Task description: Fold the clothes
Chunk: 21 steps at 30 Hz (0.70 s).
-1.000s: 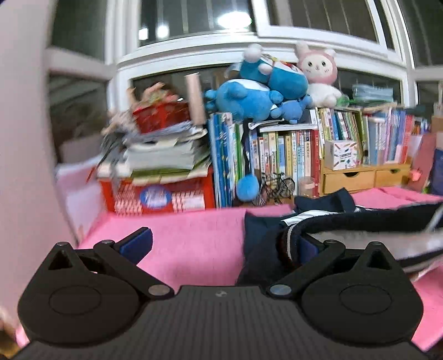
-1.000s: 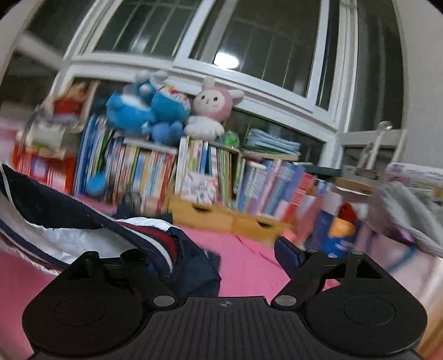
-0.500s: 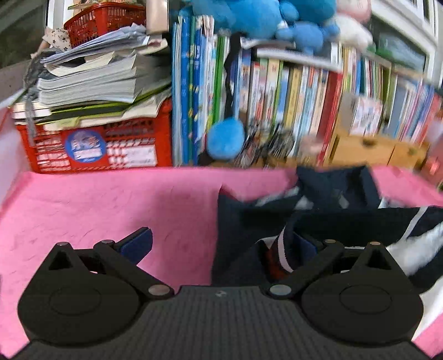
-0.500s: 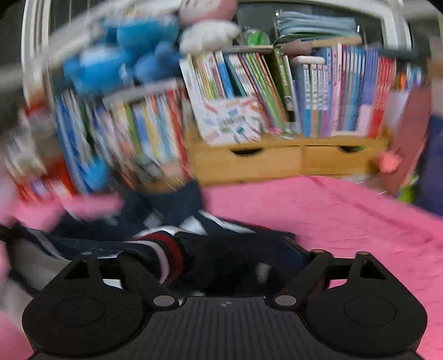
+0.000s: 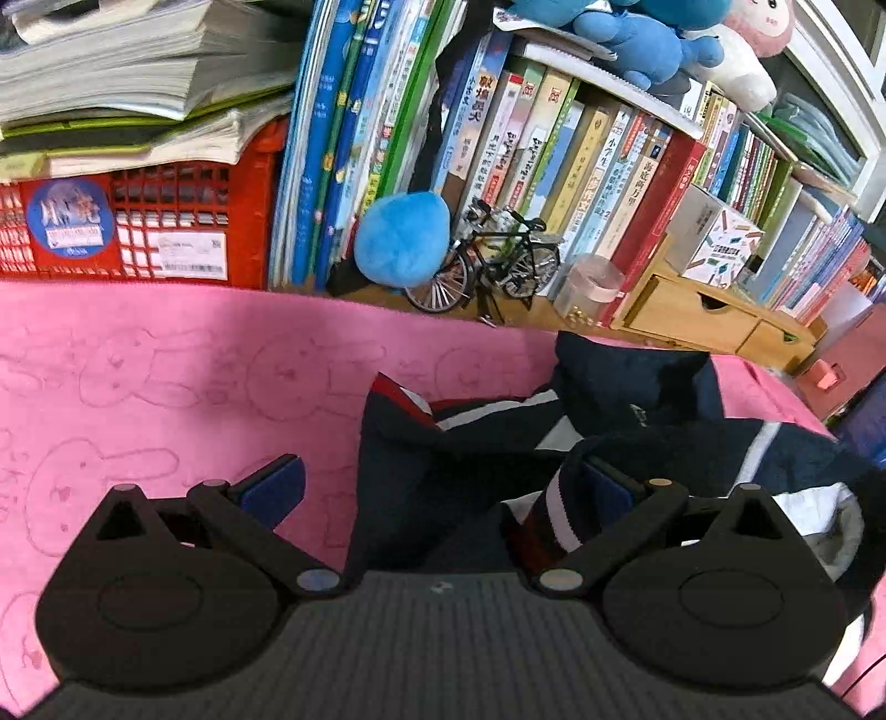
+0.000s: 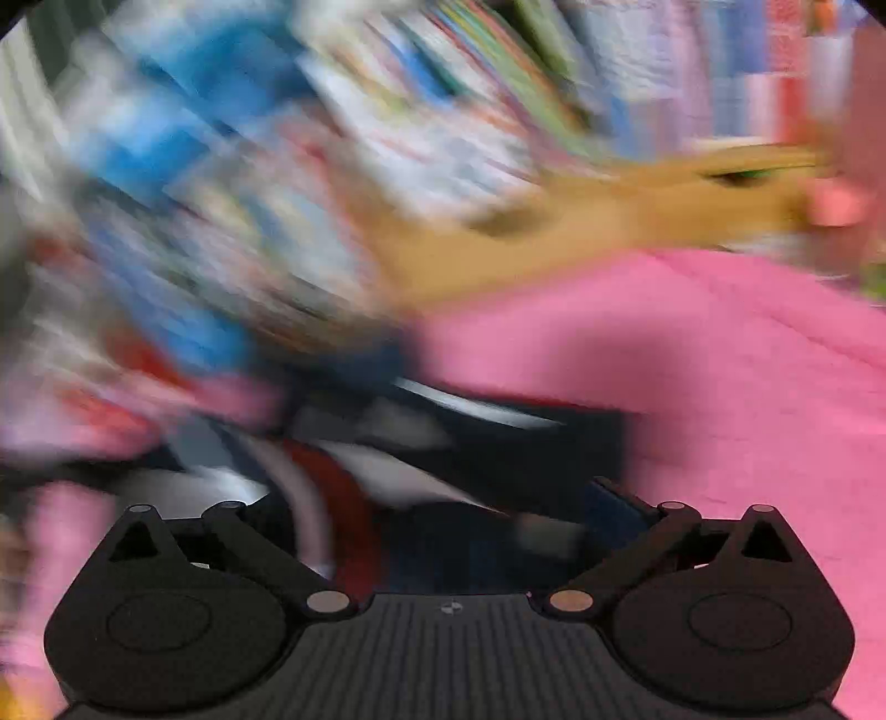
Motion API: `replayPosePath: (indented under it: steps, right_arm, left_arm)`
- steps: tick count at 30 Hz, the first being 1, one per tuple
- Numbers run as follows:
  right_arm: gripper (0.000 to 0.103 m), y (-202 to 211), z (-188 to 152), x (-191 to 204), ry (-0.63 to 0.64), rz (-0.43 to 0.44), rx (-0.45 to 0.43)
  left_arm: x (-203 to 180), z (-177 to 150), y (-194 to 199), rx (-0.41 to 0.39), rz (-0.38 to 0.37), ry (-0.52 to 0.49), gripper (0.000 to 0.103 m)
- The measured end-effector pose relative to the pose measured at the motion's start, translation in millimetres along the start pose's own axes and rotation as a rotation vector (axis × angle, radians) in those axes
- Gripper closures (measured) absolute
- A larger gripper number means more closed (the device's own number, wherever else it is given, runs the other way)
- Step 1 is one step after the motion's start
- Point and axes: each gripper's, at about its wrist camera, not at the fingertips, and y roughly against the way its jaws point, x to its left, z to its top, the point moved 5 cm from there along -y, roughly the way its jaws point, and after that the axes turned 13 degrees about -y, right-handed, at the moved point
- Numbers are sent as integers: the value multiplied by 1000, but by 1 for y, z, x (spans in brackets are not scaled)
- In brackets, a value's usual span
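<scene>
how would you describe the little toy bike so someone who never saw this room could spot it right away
Look at the long row of upright books behind the pink blanket. At their foot, just right of a round blue plush ball, stands the model bicycle. It is the only thing there of thin dark metal with spoked wheels.

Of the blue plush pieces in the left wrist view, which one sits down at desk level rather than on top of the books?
The round blue plush ball, resting beside the miniature bicycle. The other blue plush toys lie on top of the book row.
</scene>
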Motion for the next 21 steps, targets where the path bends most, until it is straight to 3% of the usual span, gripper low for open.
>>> replayPosePath:
  steps: [1, 2, 3, 5, 6, 8, 10, 11, 14, 17, 19, 21]
  right_arm:
    - [0, 5, 4, 0, -109, 172, 8]
    - [0, 7, 11, -1, -194, 263, -1]
    - [0, 7, 17, -3, -240, 271, -30]
    - [0, 9, 26, -4, -228, 111, -124]
    - [0, 11, 26, 1, -141, -4, -164]
    - [0, 14, 11, 24, 175, -176, -194]
    - [5, 23, -15, 43, 411, -205, -172]
    - [17, 29, -30, 50, 482, -176, -131]
    - [21, 47, -75, 67, 575, -28, -15]
    - [21, 25, -113, 72, 682, -111, 94]
    - [21, -4, -134, 63, 765, -218, 173]
    - [23, -32, -143, 55, 814, -298, 198]
  left_arm:
    - [1, 3, -3, 14, -40, 37, 0]
    - [3, 6, -7, 24, -88, 76, 0]
    - [5, 10, -10, 31, -151, 126, 0]
    - [7, 17, -14, 41, -238, 194, 0]
    - [7, 20, -14, 46, -267, 219, 0]
    - [9, 24, -9, 41, -243, 205, 0]
    - [12, 28, -1, 23, -204, 170, 0]
    - [15, 30, 0, 14, -196, 176, 0]
    - [19, 38, -2, -20, -205, 210, 0]
    - [13, 41, 6, -82, -185, 184, 0]
    - [3, 35, 22, -119, -167, 107, 0]
    - [-8, 26, 41, -156, -140, 21, 0]
